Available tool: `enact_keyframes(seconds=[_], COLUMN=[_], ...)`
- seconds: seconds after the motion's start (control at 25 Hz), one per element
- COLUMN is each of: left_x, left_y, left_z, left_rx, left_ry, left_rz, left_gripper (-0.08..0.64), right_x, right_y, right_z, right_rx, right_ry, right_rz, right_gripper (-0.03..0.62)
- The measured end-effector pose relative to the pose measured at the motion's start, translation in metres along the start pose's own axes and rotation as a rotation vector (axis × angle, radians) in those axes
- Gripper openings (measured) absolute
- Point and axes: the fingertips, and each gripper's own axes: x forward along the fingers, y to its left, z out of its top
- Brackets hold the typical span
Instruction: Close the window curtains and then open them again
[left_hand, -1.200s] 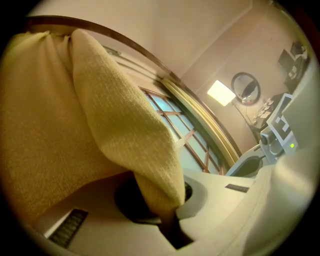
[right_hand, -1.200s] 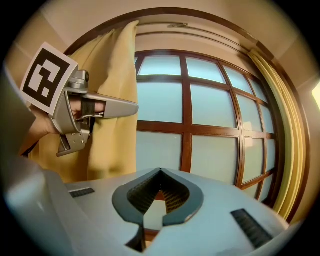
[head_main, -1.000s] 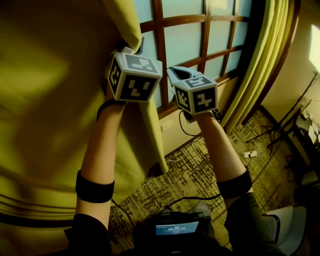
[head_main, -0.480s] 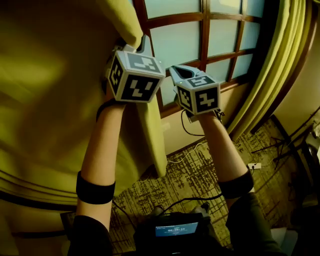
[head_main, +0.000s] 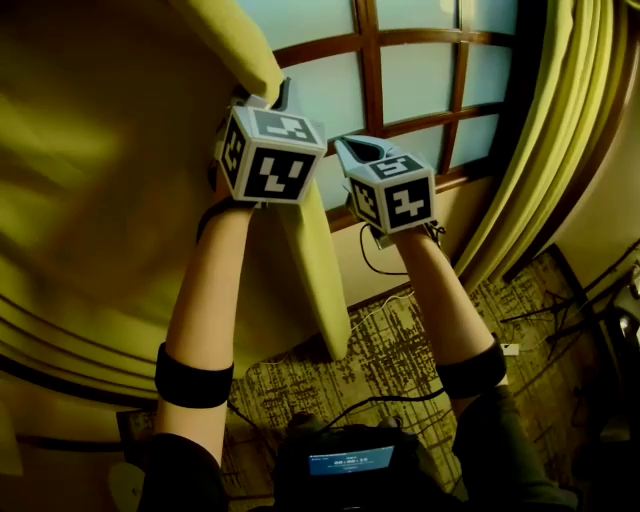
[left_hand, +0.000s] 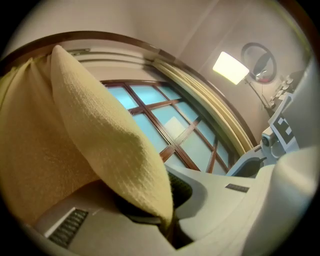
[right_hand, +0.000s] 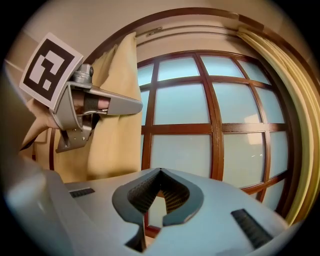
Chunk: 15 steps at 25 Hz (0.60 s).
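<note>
Gripping the leading edge of the left curtain, the left gripper is clamping its jaws tight on a fold of the yellow cloth just in front of the window, at the left side of its panes. The job is looking only partly along — that curtain is covering the window's left portion, while most of the glass is showing bare and the right curtain is hanging bunched at the window's right edge, untouched. Whether the cloth is travelling toward closed or back toward open, the pictures are not saying; either way, both curtains are not meeting across the window here, so much appears to be remaining. The right gripper is hovering just beside the left one, facing the middle of the window, its jaws pressed together on nothing. Both forearms are reaching out level toward the window, side by side.
</note>
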Motion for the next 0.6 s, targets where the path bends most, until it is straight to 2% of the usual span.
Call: enact_keyframes(seconds=[0.36, 0.6], left_x=[0.032, 0.064], left_y=[-0.064, -0.098], left_z=[0.053, 0.068], left_rx=[0.028, 0.051], left_ry=[-0.014, -0.043], left_rz=[0.008, -0.060], left_gripper=[0.002, 0.002], right_x=[-0.040, -0.039], right_y=[-0.068, -0.103], right_z=[-0.012, -0.023], right_rx=[0.010, 0.047], right_ry=[0.011, 0.018], right_rz=[0.007, -0.040], right_gripper=[0.006, 0.006])
